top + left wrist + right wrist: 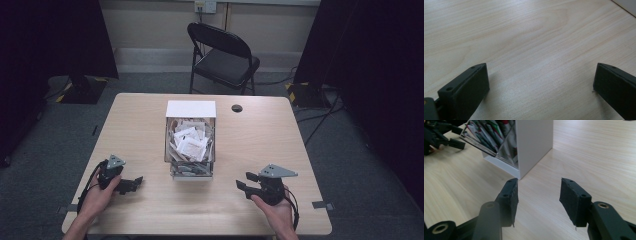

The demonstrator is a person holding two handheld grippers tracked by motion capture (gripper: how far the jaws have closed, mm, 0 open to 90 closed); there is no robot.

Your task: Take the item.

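Observation:
A white open-fronted box (190, 136) stuffed with several white paper packets (190, 142) stands mid-table; the right gripper view shows its white side wall (534, 142) and packets (496, 135). My left gripper (135, 184) rests low at the front left, held by a hand, jaws wide open over bare wood (541, 82), nothing between them. My right gripper (243, 182) sits at the front right, open (539, 195), empty, aimed at the box's near corner. The left gripper (439, 137) also appears far off in the right gripper view.
The light wooden table (140, 120) has a round cable hole (236, 108) behind the box. A black folding chair (222, 55) stands beyond the far edge. Dark curtains flank the room, and cables (320, 117) lie on the grey floor.

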